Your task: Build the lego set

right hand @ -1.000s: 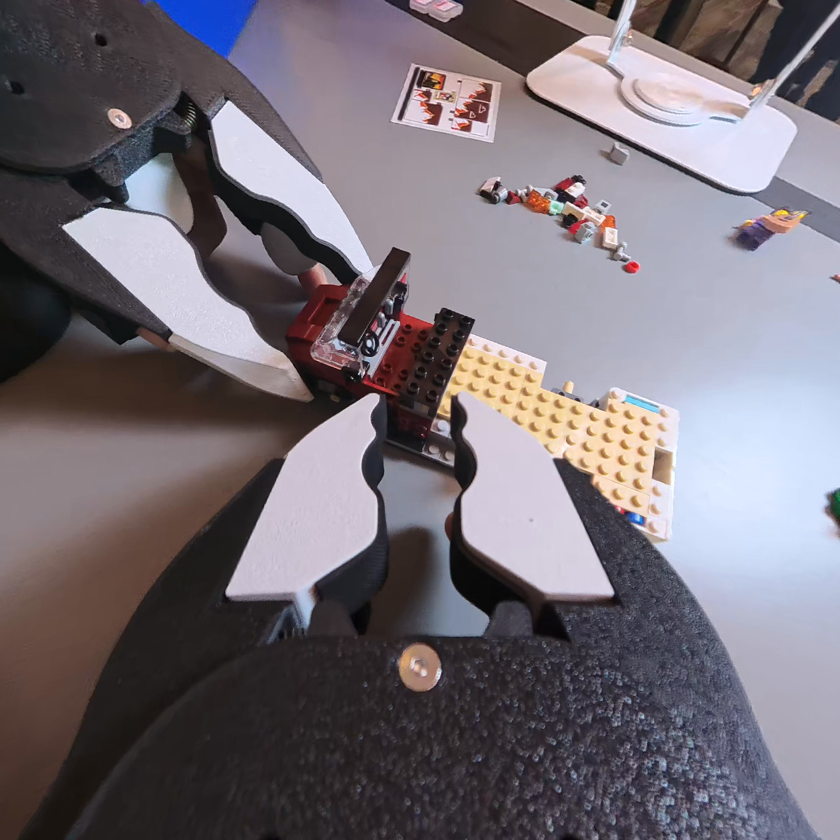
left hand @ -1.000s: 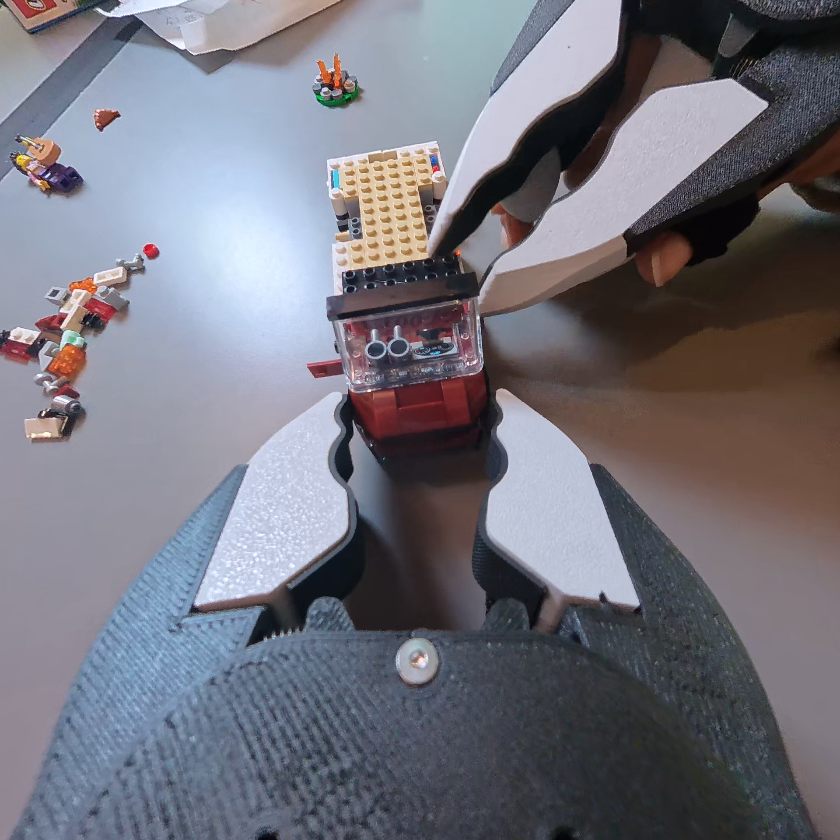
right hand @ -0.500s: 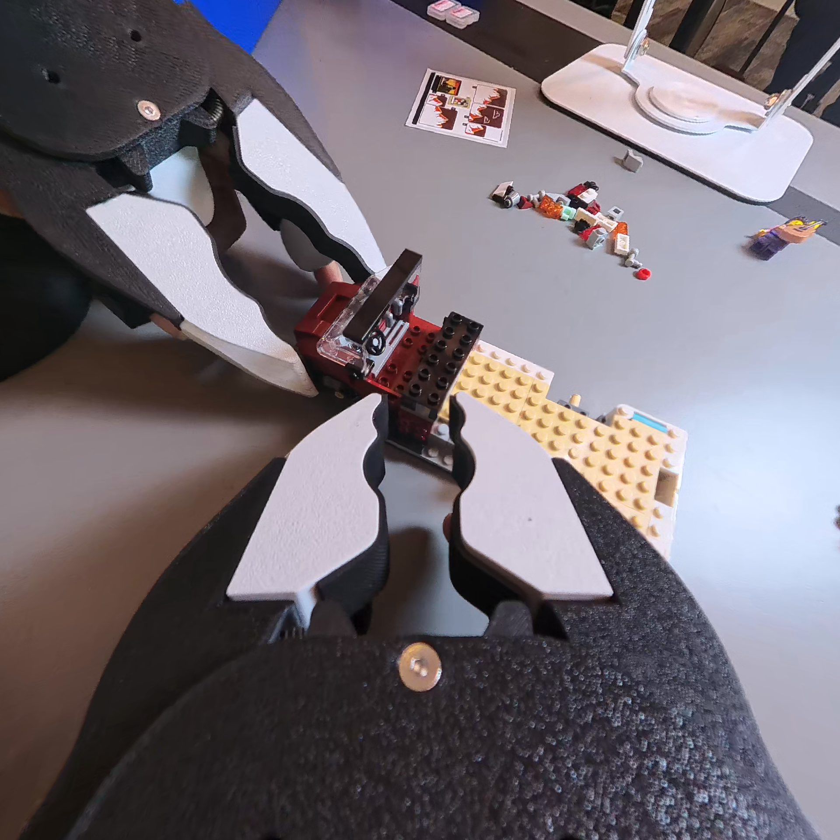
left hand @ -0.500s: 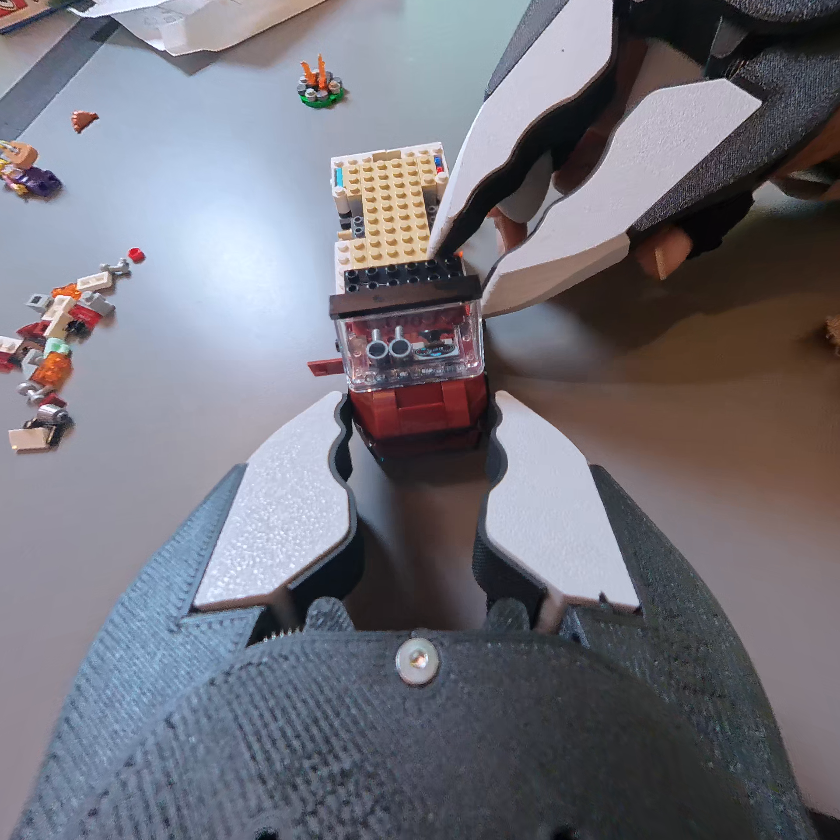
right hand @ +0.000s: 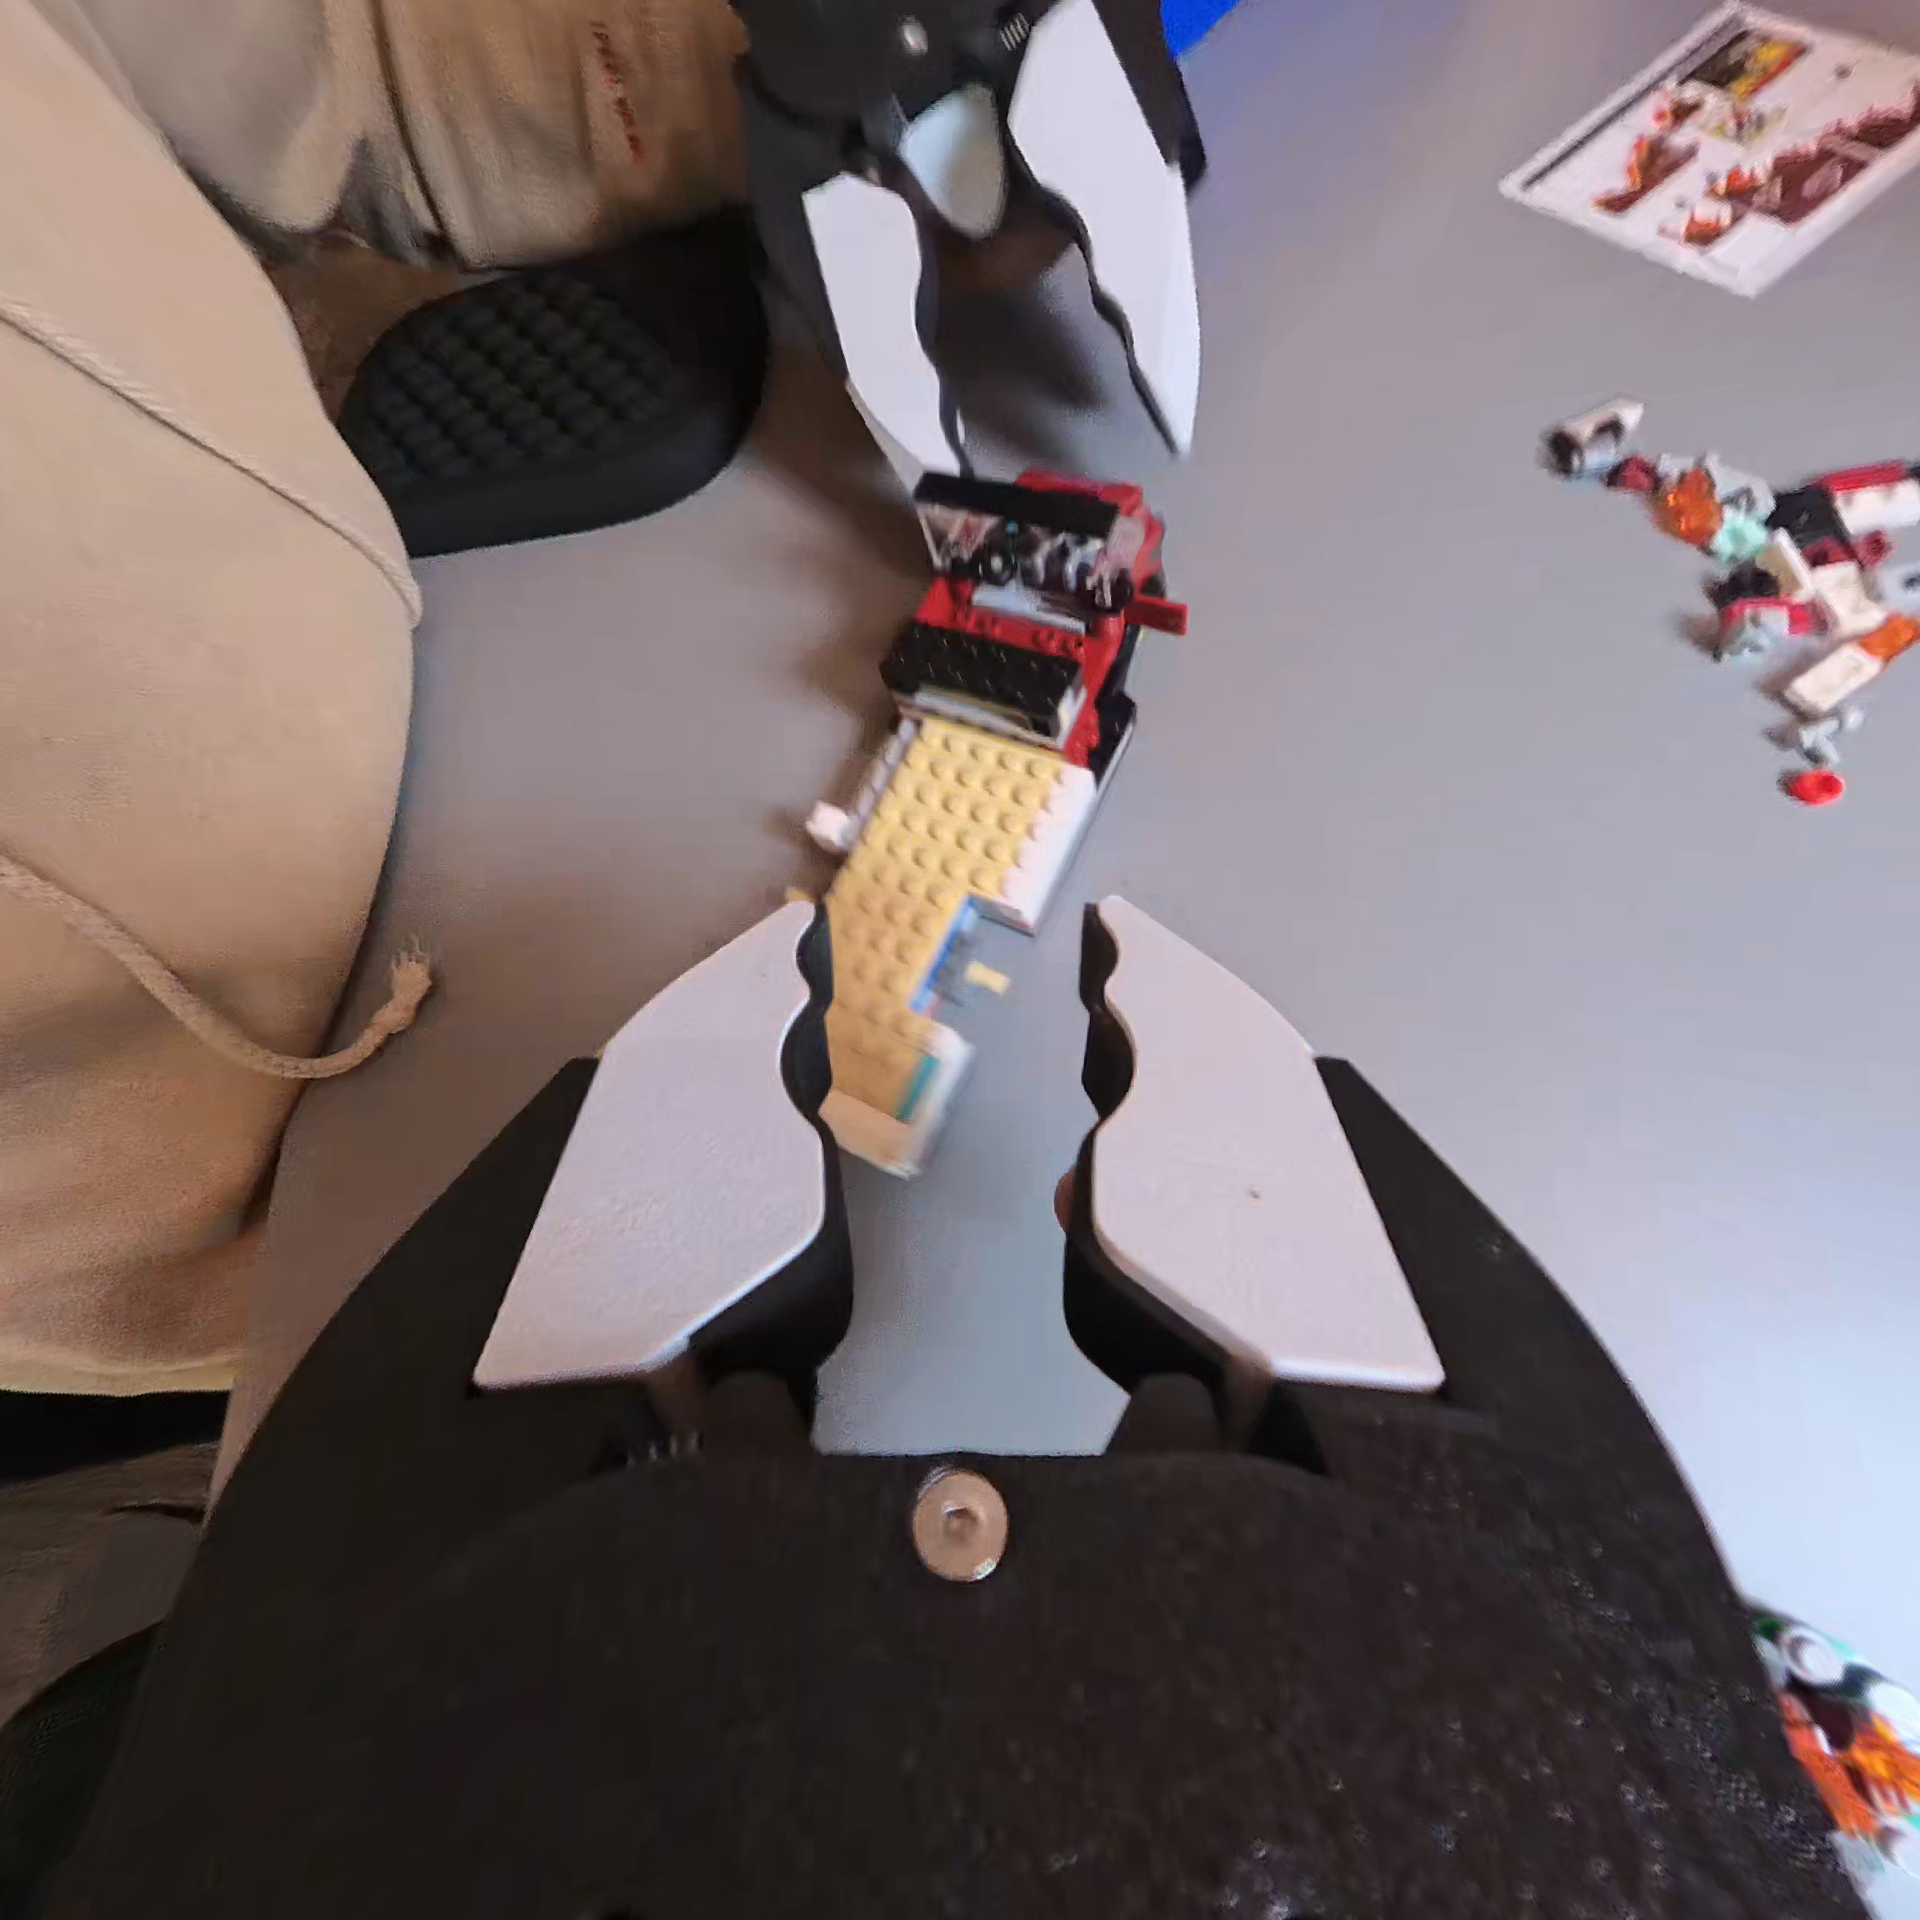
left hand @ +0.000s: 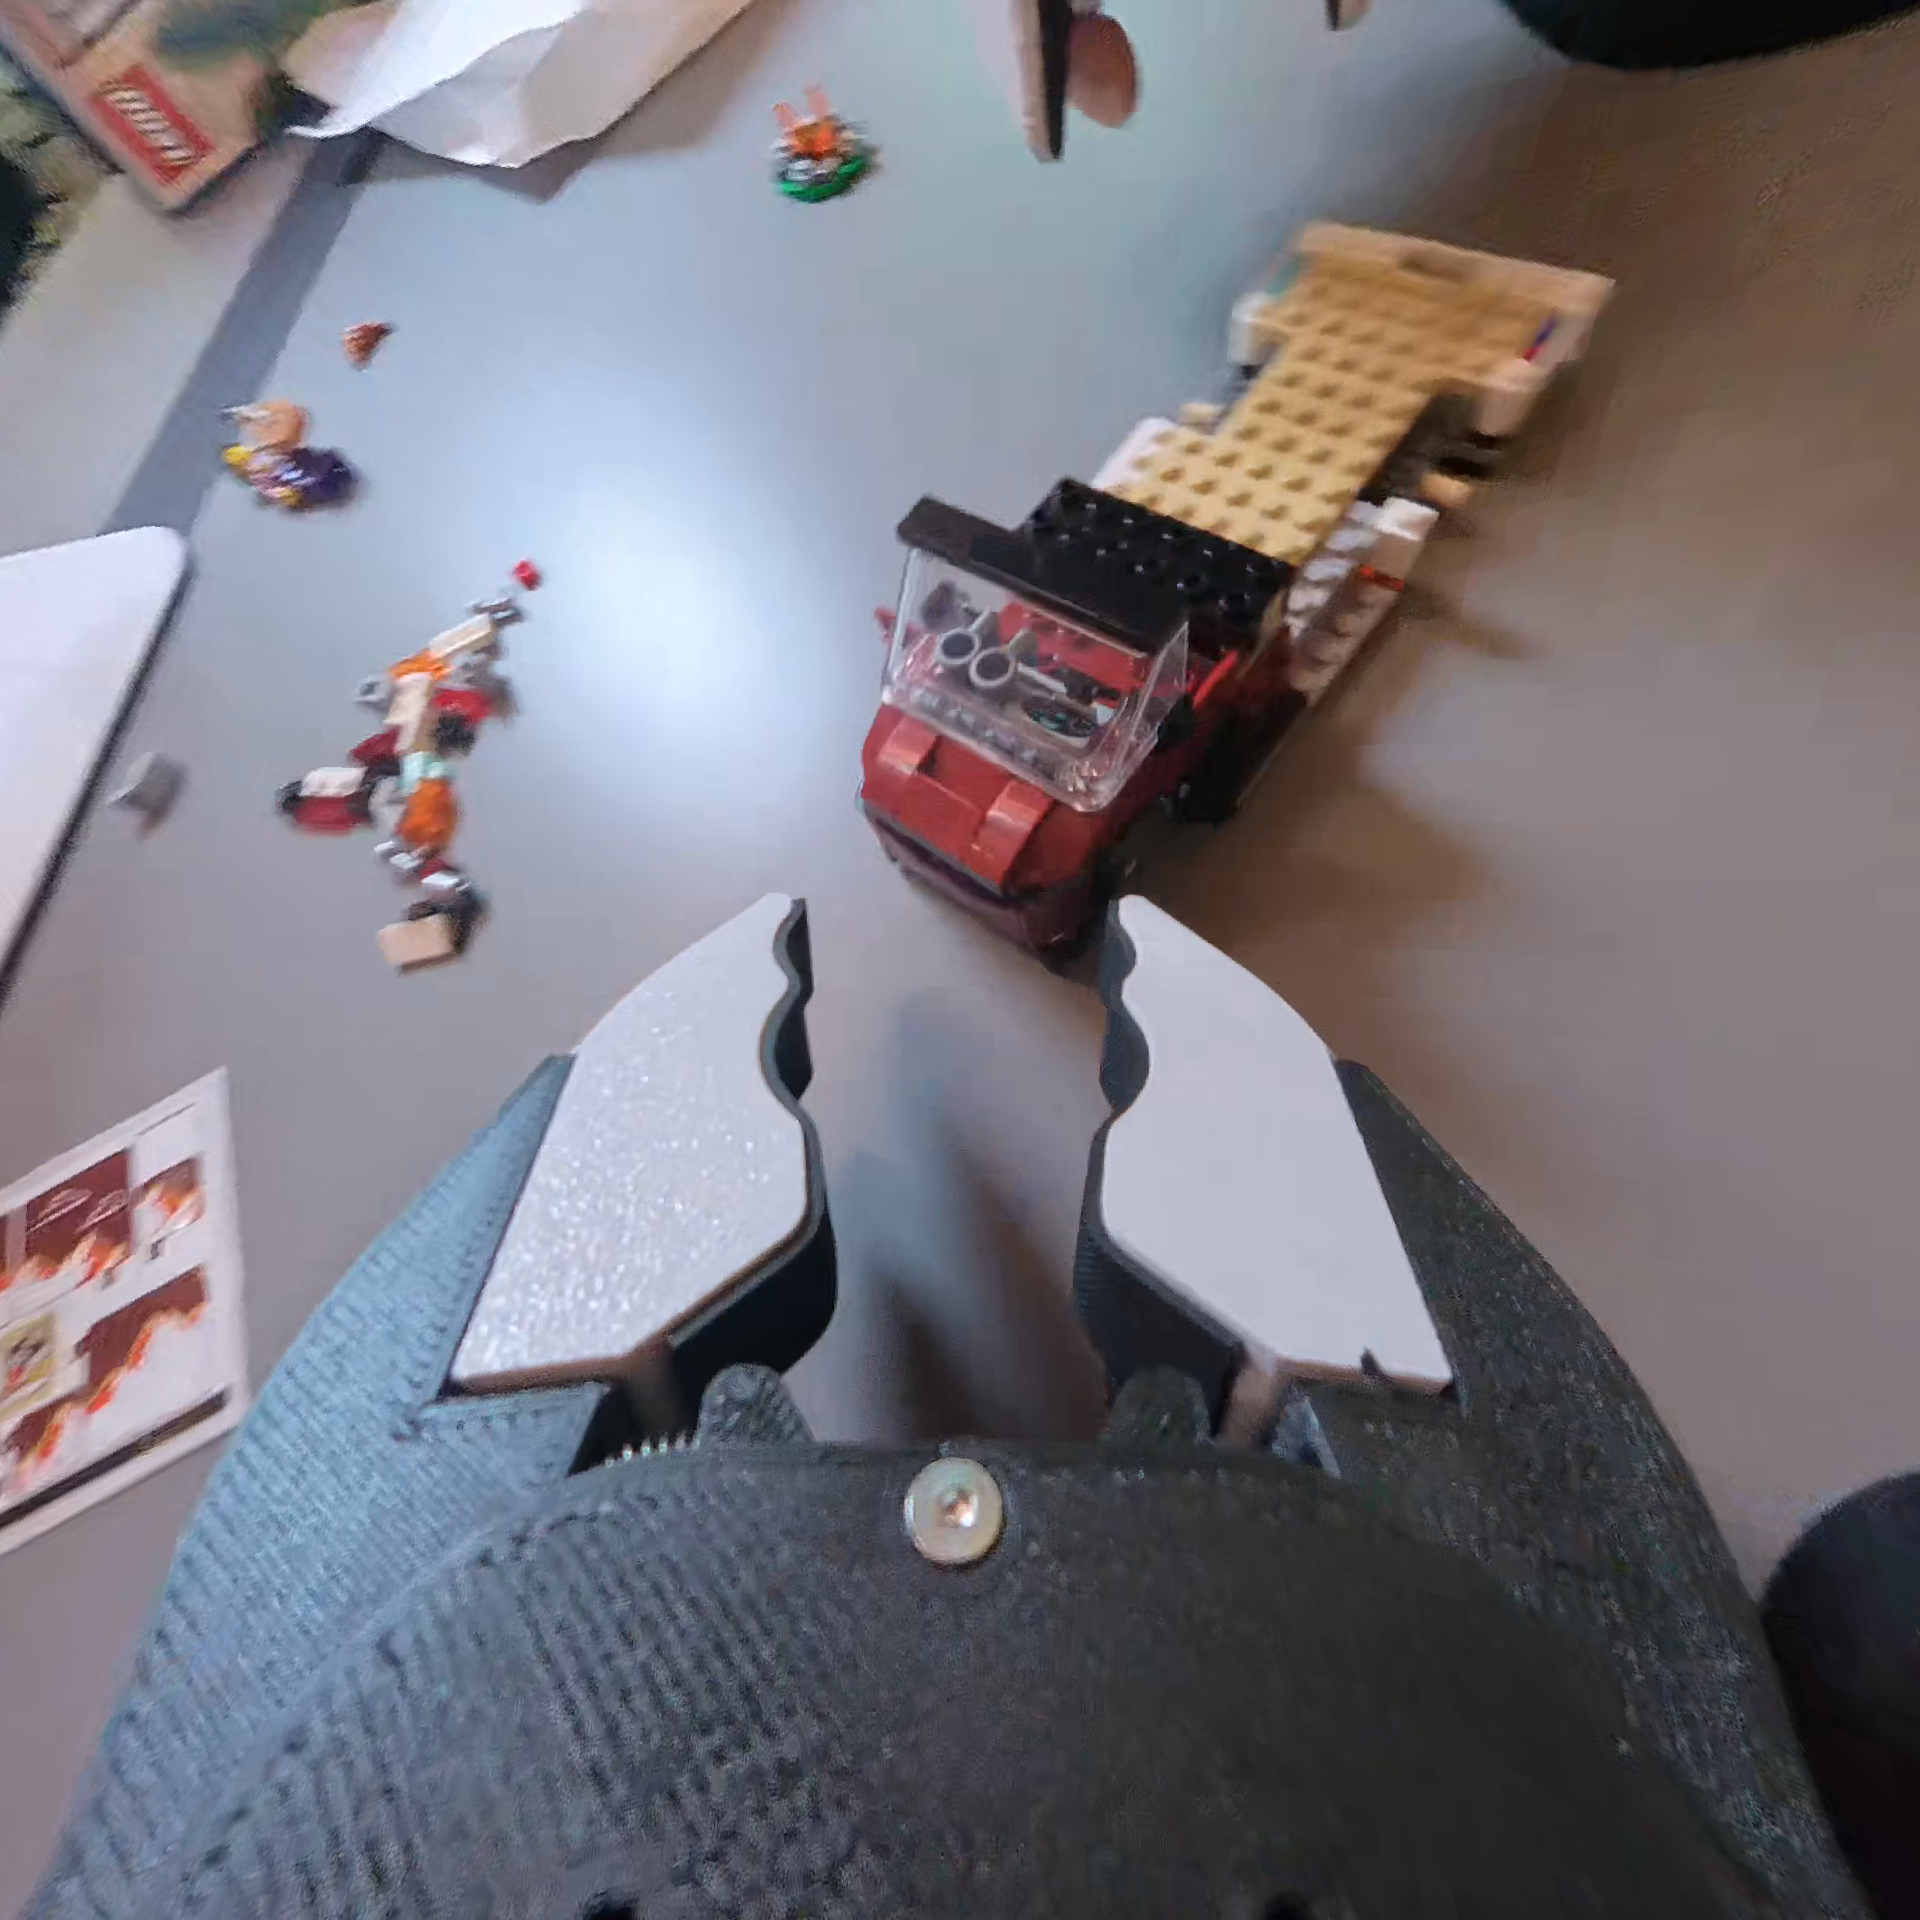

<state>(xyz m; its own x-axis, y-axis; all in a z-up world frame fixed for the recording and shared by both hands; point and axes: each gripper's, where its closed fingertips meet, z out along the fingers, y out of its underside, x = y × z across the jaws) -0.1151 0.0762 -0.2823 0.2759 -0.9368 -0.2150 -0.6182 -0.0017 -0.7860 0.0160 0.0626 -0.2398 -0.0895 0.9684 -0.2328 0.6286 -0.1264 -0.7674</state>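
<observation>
A brick truck with a dark red cab (left hand: pixel 987 800), a clear windscreen, a black roof plate and a long tan studded bed (left hand: pixel 1320 436) stands on the grey table. My left gripper (left hand: pixel 956 914) is open and empty, just short of the cab's front; its right fingertip (left hand: pixel 1143 935) is close to the cab's corner. In the right wrist view the left gripper (right hand: pixel 1049 426) hovers open beyond the cab (right hand: pixel 1039 540). My right gripper (right hand: pixel 951 914) is open over the tail of the tan bed (right hand: pixel 945 831), with a clear gap on the right side. Only one of its fingertips (left hand: pixel 1044 83) shows in the left wrist view.
A pile of loose bricks (left hand: pixel 416 748) (right hand: pixel 1787 582) lies beside the truck. An instruction sheet (left hand: pixel 104 1288) (right hand: pixel 1766 156), a minifigure (left hand: pixel 281 457), a small green-based piece (left hand: pixel 821 156) and a white plate (left hand: pixel 62 675) lie around. A person's beige sleeve (right hand: pixel 156 623) and a black pad (right hand: pixel 551 395) are nearby. Tip to tip, the grippers are about 15 centimeters apart. From my right tips it is roughly 15 centimeters to the small green-based piece (left hand: pixel 821 156); from my left, 30 centimeters.
The left gripper has drawn back from the red cab that its fingers flanked. The right gripper has opened, left the black plate and swung round to the truck's tail.
</observation>
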